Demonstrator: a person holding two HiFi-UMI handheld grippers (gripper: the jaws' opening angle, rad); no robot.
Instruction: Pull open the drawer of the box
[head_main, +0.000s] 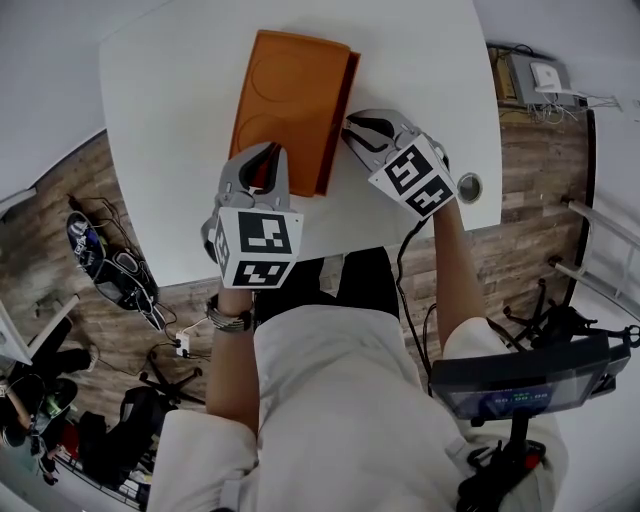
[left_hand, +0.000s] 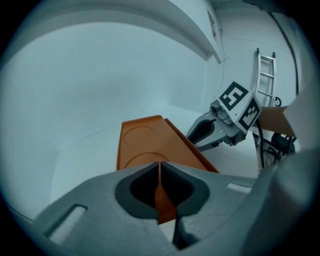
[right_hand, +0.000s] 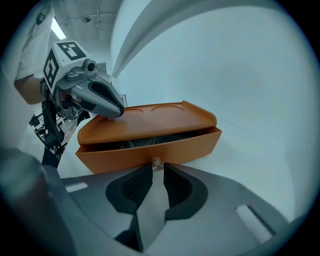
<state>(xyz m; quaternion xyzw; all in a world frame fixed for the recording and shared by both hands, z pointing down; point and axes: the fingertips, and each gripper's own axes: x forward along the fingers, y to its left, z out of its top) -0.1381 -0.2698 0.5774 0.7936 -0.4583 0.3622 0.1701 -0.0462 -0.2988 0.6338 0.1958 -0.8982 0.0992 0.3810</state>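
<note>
An orange box (head_main: 290, 100) lies flat on the white table (head_main: 170, 120). Its drawer front (right_hand: 190, 147) stands out a little from the body, and a dark gap shows above it. A small clear knob (right_hand: 157, 163) sits on the middle of that front. My right gripper (right_hand: 157, 167) is shut on this knob, with its tips pinching it from both sides. My left gripper (head_main: 262, 165) is shut with nothing in it. It presses down on the box's top near the end closest to me, and the right gripper view shows its tip (right_hand: 117, 111) touching the lid.
The table's near edge runs just below the grippers, with a round cable hole (head_main: 468, 186) at its right corner. Wooden floor with chair bases and cables (head_main: 120, 280) lies beyond. Bare white tabletop surrounds the box on the far and left sides.
</note>
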